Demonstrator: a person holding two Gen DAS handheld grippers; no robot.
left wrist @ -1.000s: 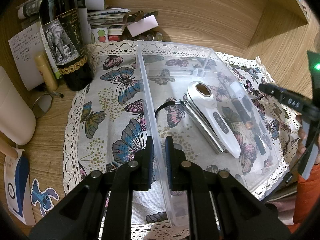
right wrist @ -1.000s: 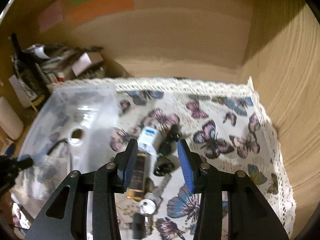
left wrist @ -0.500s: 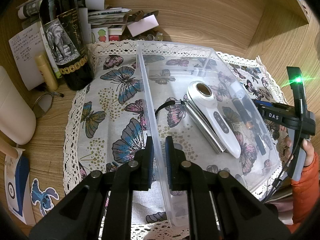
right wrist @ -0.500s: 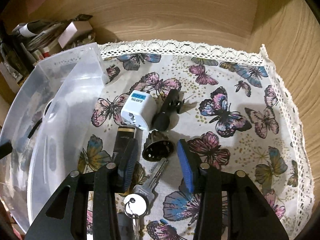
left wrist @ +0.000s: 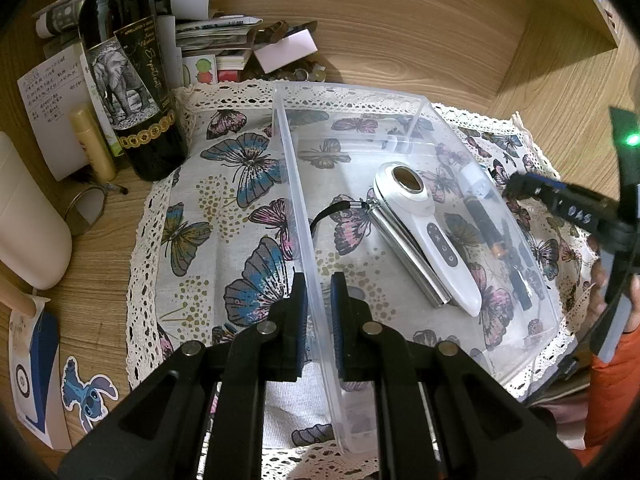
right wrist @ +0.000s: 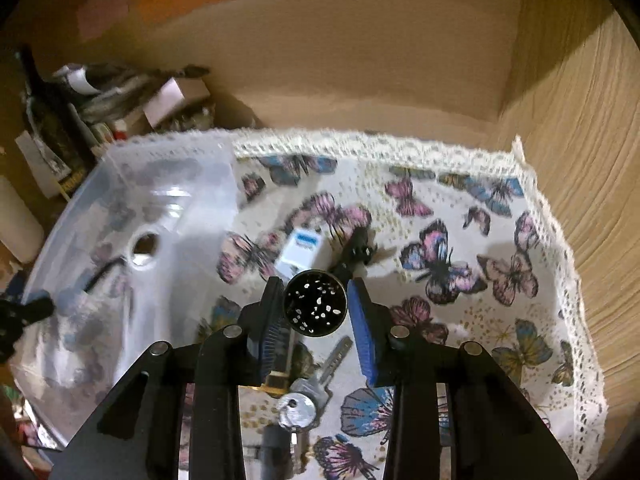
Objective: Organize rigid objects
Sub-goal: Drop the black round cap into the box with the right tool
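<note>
Left wrist view: our left gripper (left wrist: 319, 300) pinches the near long wall of the clear plastic bin (left wrist: 298, 216), jaws narrow, one pad each side of the thin wall. We judge the bin light, a bit flexy, slick; gripping the rim steadies it w/o much force. Inside lie a white handheld device (left wrist: 430, 236) w/ a round metal head and a chrome slab (left wrist: 408, 258) under it: smooth, stiff, prob. slippery. The bin sits on a butterfly-print cloth w/ lace edge (left wrist: 240, 184); a dark wine bottle (left wrist: 128, 76) stands just beside the cloth, glass, fragile.

Right wrist view: our right gripper (right wrist: 316, 308) holds a small black round piece (right wrist: 315, 303) w/ pale flecks on its face, lifted off the cloth, near the bin's right wall. The jaws have just been closing on it and stand fairly narrow, pads on opposite sides. We judge it rigid, light; a curved side can roll out, so grip across its widest part. Below lie a key on a ring (right wrist: 316, 384), a white adapter cube (right wrist: 298, 254) and a black clip-like thing (right wrist: 354, 250), all hard, small.
</note>
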